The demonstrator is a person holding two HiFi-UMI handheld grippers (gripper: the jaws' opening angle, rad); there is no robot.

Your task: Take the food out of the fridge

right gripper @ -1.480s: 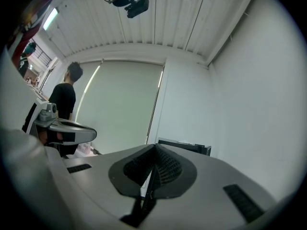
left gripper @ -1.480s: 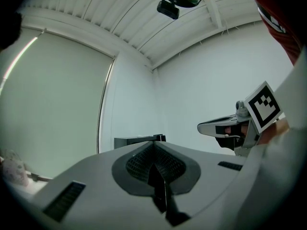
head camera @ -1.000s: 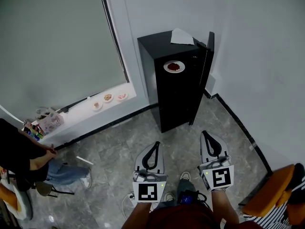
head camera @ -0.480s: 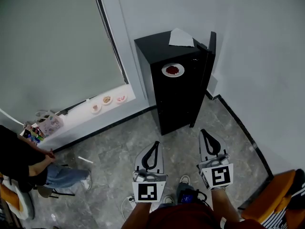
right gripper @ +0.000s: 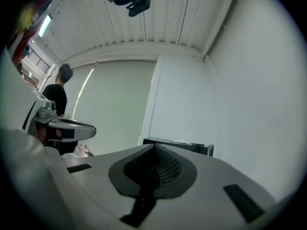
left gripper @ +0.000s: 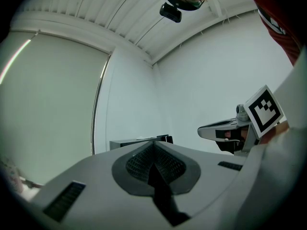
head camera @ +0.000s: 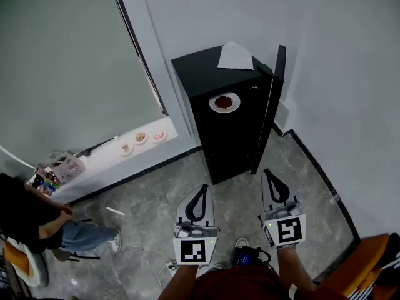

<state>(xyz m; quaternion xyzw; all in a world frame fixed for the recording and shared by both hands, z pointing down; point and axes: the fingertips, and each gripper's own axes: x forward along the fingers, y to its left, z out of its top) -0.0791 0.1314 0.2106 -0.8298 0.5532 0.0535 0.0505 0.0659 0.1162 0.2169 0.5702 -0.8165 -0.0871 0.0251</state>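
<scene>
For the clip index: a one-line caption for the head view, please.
Both shut, the left gripper and right gripper hang low facing a black fridge, its door ajar.

Left tool (head camera: pixel 204 189) and right tool (head camera: pixel 269 175) point forward side by side, jaws together.

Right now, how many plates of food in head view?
4. One plate sits in the open black fridge, apparently on a shelf; three small dishes line the window ledge: left, middle, right. Others may be hidden inside.
</scene>
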